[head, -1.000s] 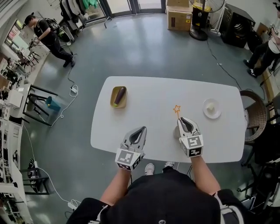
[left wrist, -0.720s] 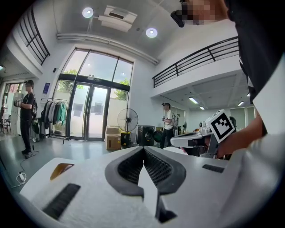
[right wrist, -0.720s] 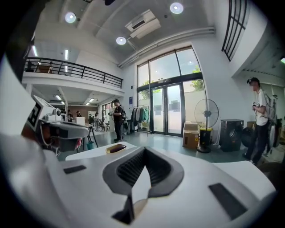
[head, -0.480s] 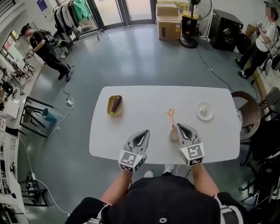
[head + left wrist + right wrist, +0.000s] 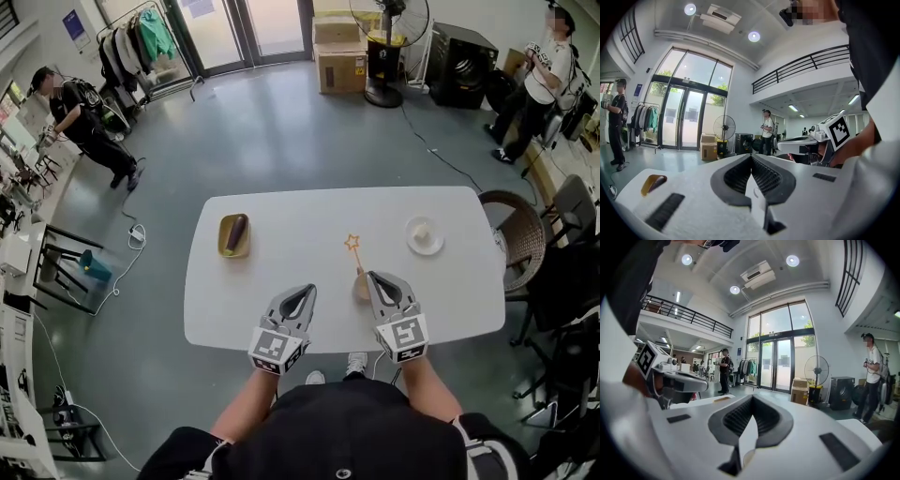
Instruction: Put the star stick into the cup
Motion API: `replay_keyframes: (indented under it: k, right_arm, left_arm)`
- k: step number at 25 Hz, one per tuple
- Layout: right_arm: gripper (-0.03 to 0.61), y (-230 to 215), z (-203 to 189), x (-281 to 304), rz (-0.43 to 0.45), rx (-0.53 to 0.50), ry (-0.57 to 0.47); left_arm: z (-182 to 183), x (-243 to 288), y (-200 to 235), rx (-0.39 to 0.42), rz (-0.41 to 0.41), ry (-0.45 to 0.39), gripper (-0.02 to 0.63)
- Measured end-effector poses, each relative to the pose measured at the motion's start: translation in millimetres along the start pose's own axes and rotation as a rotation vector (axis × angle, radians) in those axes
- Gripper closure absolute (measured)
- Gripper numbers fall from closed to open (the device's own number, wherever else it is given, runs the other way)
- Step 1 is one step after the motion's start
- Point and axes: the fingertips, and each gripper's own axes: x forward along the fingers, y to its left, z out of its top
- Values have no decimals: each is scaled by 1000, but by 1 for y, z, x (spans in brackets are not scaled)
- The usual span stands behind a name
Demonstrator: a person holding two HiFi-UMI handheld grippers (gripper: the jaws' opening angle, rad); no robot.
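Note:
The star stick (image 5: 354, 251), thin and orange with a star on top, stands upright in a small tan cup (image 5: 361, 287) on the white table (image 5: 291, 234). My right gripper (image 5: 373, 276) sits just right of the cup, jaws shut and holding nothing. My left gripper (image 5: 309, 289) rests near the table's front edge, left of the cup, also shut and empty. In the left gripper view the left gripper (image 5: 751, 156) has its jaws meeting at a point. The right gripper view shows the right gripper (image 5: 752, 397) closed the same way.
A yellow dish with an eggplant (image 5: 233, 233) sits at the table's left. A white plate (image 5: 425, 235) with a small pale item lies at the right. A wicker chair (image 5: 511, 234) stands off the right end. People stand far across the room.
The head view has shifted, so the table sits a little higher and further left in frame. Both grippers stay shut by the front edge, and the stick still stands in the cup.

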Motion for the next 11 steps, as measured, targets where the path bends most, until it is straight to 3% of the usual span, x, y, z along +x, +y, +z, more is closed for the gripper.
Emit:
replay_keyframes:
  k: [11]
  right_arm:
    - [574,11,-3,-6,-34,19,-20]
  left_arm:
    - [-3,-8,-3,16,-34,13,606]
